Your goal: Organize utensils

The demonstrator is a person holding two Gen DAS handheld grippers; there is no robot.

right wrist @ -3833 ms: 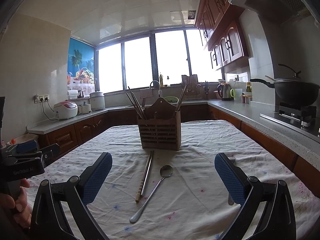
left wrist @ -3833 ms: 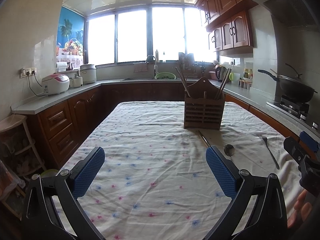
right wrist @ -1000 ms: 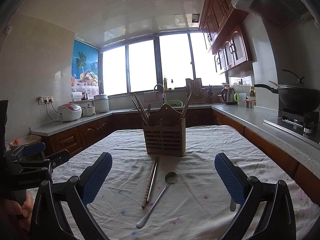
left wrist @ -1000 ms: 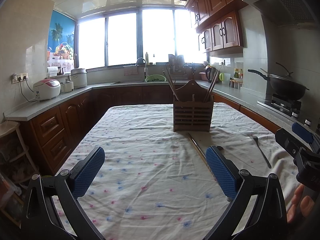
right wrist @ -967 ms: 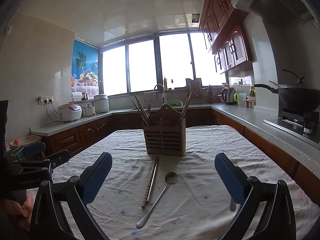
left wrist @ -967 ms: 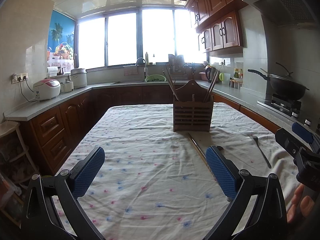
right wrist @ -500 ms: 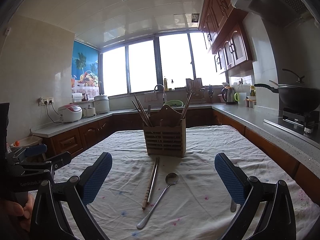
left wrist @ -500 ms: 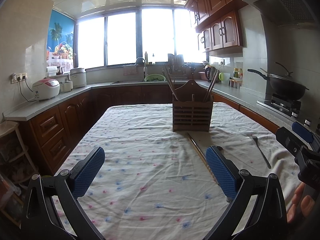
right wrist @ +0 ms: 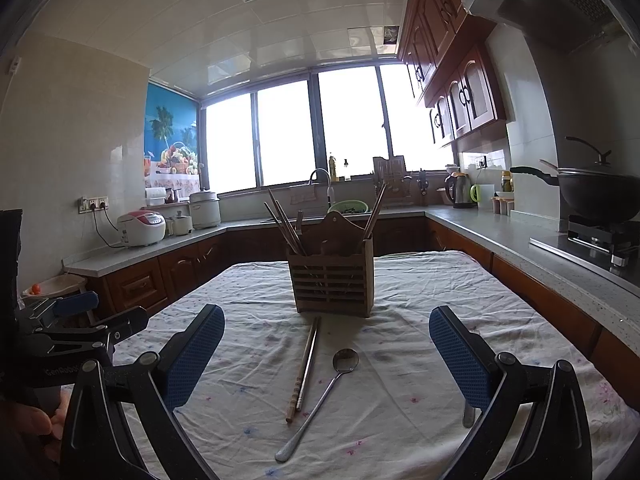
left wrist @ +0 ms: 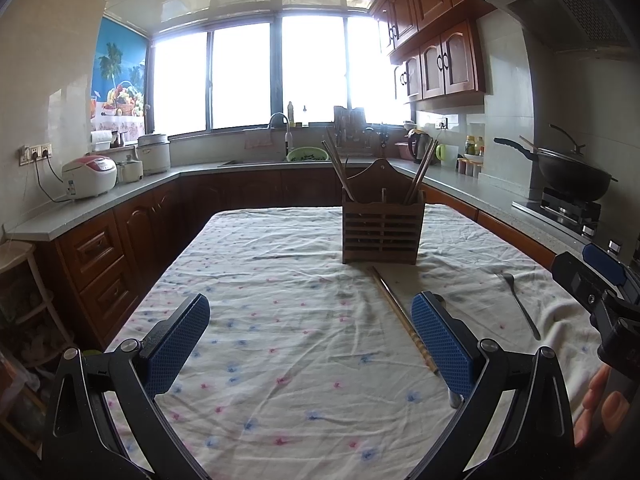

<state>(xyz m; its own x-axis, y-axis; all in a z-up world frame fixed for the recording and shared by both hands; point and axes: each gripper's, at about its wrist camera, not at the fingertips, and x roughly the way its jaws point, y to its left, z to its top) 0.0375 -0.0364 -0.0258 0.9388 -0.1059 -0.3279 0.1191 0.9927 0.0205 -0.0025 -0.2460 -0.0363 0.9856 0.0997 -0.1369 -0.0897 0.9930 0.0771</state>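
Left tool (left wrist: 306, 338) agape above floral tablecloth (left wrist: 280, 280), wooden holder (left wrist: 382, 226) beyond

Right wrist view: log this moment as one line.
left hand-held gripper: open, empty | right hand-held gripper: open, empty | chopsticks, spoon, fork: on tablecloth | wooden utensil holder: upright, holds chopsticks

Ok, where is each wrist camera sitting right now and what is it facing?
Left wrist: behind the open left gripper, facing the utensil holder from its left; the right gripper and fingers show at the edge.
Right wrist: behind the open right gripper, over chopsticks and spoon.
Shared: holder, chopsticks, tablecloth.
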